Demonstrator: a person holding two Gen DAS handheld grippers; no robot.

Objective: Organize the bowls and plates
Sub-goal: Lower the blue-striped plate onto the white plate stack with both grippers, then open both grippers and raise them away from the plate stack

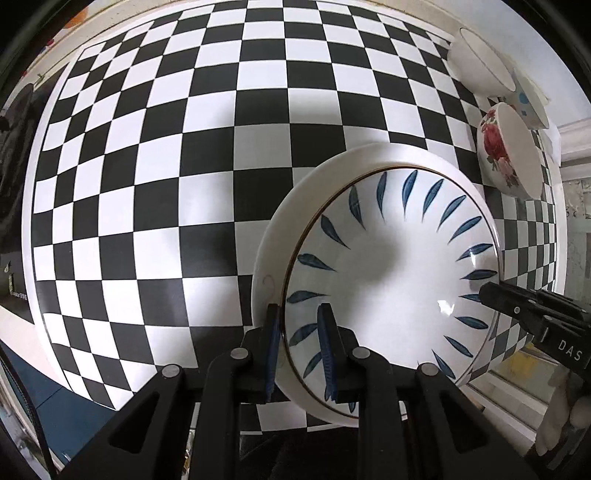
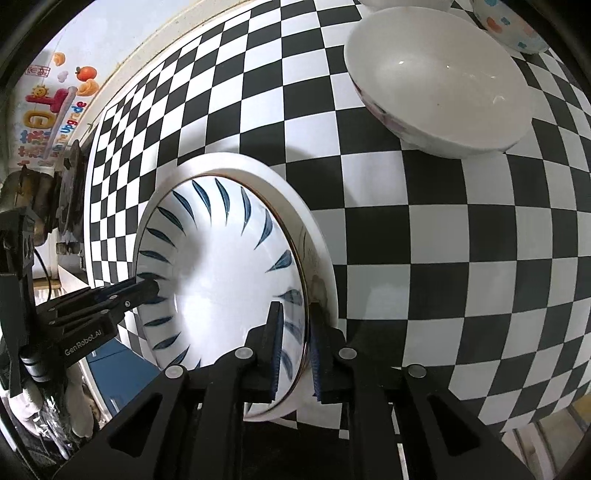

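A white plate with blue leaf marks (image 1: 391, 266) sits on top of a plain white plate (image 1: 280, 236) on the checkered table (image 1: 166, 166). My left gripper (image 1: 300, 350) is shut on the leaf plate's near left rim. My right gripper (image 2: 295, 345) is shut on the opposite rim of the same leaf plate (image 2: 221, 273); it shows in the left wrist view (image 1: 491, 293). The white plate under it shows as a rim (image 2: 295, 199). Whether the leaf plate rests on or hangs just above the white plate, I cannot tell.
A rose-patterned bowl (image 1: 506, 151), a white bowl (image 1: 476, 62) and a dotted bowl (image 1: 528, 99) stand at the table's far right. In the right wrist view the rose bowl (image 2: 439, 81) and dotted bowl (image 2: 506, 26) are ahead. The table edge (image 1: 74, 373) is near left.
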